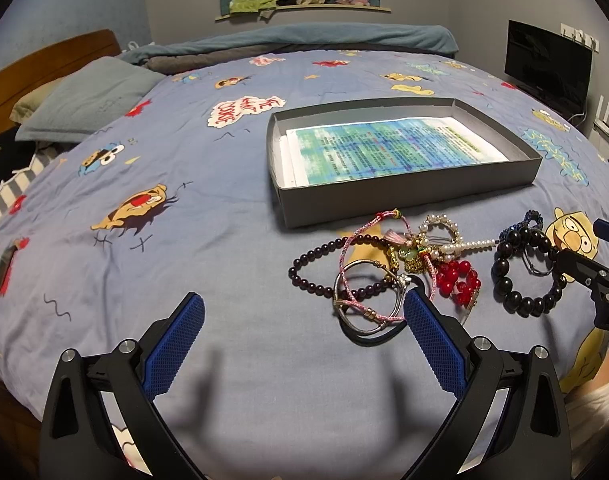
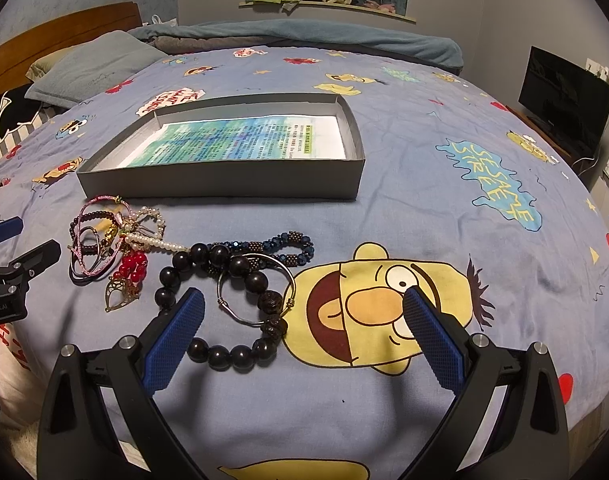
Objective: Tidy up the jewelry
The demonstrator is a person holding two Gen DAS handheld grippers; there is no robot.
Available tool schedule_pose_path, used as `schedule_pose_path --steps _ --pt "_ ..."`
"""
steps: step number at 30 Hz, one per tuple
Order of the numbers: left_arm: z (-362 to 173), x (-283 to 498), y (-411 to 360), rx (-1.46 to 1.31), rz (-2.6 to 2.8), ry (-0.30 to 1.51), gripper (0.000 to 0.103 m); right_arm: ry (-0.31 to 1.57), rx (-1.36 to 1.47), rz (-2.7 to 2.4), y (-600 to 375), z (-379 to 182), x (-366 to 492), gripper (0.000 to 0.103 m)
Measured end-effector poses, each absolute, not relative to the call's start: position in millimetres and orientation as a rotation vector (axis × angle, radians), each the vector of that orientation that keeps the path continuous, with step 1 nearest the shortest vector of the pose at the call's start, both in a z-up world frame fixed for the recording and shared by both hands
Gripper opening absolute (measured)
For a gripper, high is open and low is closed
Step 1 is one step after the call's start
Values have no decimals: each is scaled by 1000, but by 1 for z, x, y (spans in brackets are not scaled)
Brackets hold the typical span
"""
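Observation:
A tangle of jewelry [image 1: 408, 256] lies on the bed in front of a shallow grey box [image 1: 408, 196] lined with a printed sheet. It includes a dark purple bead bracelet [image 1: 304, 276], a silver bangle [image 1: 344, 312], a pearl strand [image 1: 464, 246] and red beads [image 1: 458, 278]. A big black bead bracelet [image 2: 240, 316] with a thin silver hoop [image 2: 256, 292] lies to the right. My left gripper [image 1: 304, 312] is open and empty beside the tangle. My right gripper [image 2: 304, 308] is open and empty over the black bracelet. The box [image 2: 224, 180] also shows in the right wrist view.
The bed has a blue cartoon-print cover [image 1: 164, 240]. Pillows [image 1: 88, 100] and a wooden headboard [image 1: 44, 64] are at the far left. A folded blanket [image 1: 304, 40] lies at the far edge. A dark monitor [image 1: 548, 68] stands at the right.

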State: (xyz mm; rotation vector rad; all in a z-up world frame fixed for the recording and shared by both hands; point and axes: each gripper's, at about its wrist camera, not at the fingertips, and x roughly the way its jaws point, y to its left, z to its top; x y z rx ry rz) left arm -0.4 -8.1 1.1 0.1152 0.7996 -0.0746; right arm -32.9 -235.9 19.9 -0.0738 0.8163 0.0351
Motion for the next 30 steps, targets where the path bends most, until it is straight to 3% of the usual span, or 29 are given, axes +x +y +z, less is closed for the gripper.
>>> schedule_pose_path --steps 24,25,28,30 --pt "3 25 -7 104 -196 735 95 795 -48 75 -242 21 -35 98" --pt "1 29 -7 97 -205 741 93 795 -42 74 -244 21 -35 98" --pt "-3 40 -12 90 -246 762 72 798 -37 65 -247 20 -33 98" --pt "-7 41 -18 116 -267 768 64 800 -29 67 -248 20 -33 98"
